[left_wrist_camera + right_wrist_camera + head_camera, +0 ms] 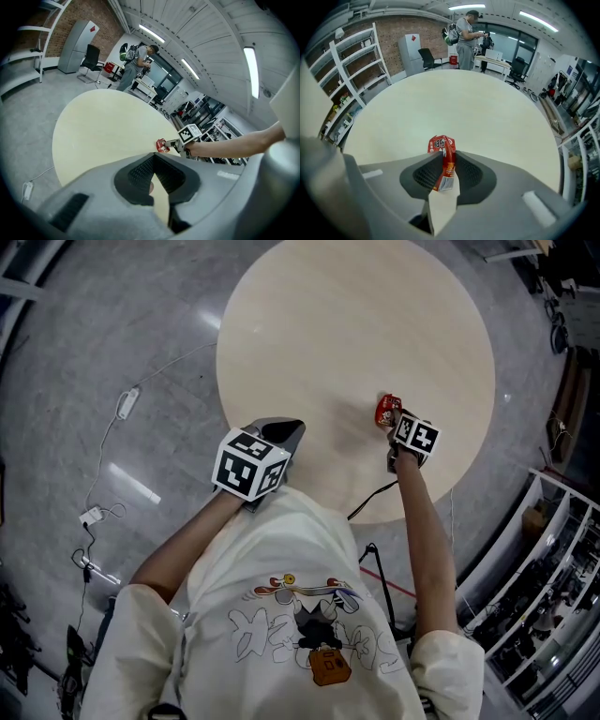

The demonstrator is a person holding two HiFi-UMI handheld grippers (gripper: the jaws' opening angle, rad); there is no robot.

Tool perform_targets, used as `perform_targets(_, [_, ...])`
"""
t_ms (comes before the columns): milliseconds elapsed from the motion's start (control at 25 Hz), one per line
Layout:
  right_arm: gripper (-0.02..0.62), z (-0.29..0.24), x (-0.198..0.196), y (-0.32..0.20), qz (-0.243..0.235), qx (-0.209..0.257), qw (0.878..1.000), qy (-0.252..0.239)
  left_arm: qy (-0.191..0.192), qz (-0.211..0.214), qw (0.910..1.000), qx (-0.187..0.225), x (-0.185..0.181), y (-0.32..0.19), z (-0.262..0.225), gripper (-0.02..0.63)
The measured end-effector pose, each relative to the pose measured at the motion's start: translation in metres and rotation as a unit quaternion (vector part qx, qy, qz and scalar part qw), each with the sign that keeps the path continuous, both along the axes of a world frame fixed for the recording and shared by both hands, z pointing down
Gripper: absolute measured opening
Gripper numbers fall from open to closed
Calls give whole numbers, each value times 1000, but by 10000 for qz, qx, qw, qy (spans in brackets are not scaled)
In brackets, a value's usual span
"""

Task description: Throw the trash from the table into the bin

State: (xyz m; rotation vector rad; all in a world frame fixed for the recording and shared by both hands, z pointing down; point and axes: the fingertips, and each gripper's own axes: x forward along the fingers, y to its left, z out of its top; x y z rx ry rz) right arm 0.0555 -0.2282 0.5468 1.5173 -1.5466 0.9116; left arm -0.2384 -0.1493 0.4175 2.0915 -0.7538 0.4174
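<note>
near the lower right rim of the bench, the red wrapper stands pinched between the fingers of the right gripper. the left gripper, fingers pressed together, holds nothing. the pick looks done; the carry to a bin, seen nowhere, is left.

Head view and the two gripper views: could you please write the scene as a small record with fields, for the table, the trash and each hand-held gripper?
table: round, pale top
trash: one red packet, at the table's near right part in the head view
right hand-held gripper: jaws closed on the red packet
left hand-held gripper: jaws together, nothing between them, at the table's near edge
bin: in no view
</note>
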Motion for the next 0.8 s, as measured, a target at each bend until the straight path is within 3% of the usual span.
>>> perform_targets(400, [64, -27, -26, 33, -37, 433, 9975, -552, 131, 168, 9996, 167, 2, 18, -4, 3])
perform_targets(560, [63, -38, -37, 53, 135, 615, 9941, -885, 199, 263, 9993, 161, 4, 21, 0, 3])
perform_targets(800, [61, -51, -34, 96, 585, 791, 9859, -1354, 251, 736, 9969, 149, 30, 35, 0, 5])
